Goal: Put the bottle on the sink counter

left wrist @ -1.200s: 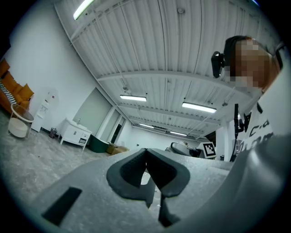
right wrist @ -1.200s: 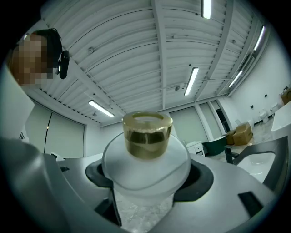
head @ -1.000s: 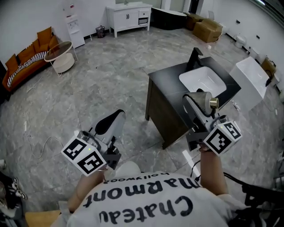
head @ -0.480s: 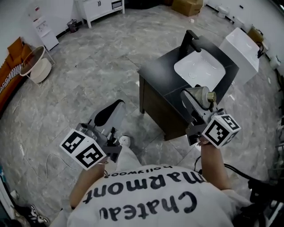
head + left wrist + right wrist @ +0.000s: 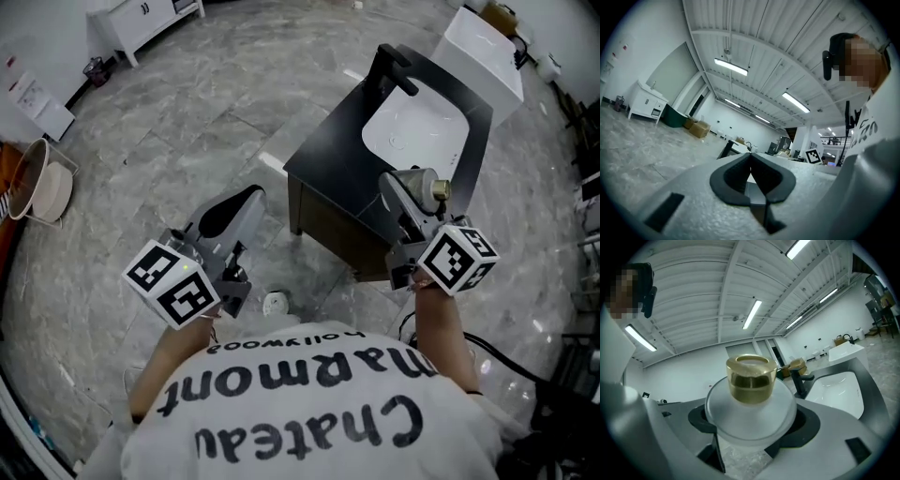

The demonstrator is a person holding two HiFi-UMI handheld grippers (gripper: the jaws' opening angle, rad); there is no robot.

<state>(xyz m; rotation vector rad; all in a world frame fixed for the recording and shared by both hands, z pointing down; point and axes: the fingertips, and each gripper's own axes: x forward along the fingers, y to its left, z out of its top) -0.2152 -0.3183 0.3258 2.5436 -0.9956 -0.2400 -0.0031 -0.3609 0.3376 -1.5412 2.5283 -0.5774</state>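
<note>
Gripping a gold-capped bottle (image 5: 750,401), right claw (image 5: 409,199) near the sink counter (image 5: 342,164) — left claw (image 5: 751,174) closed — shirt (image 5: 300,427): "Chateau Marmont"

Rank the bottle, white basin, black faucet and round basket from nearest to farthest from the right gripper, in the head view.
1. The bottle: held in the right gripper.
2. The white basin: just ahead.
3. The black faucet: behind the basin.
4. The round basket: far left, on the floor.
</note>
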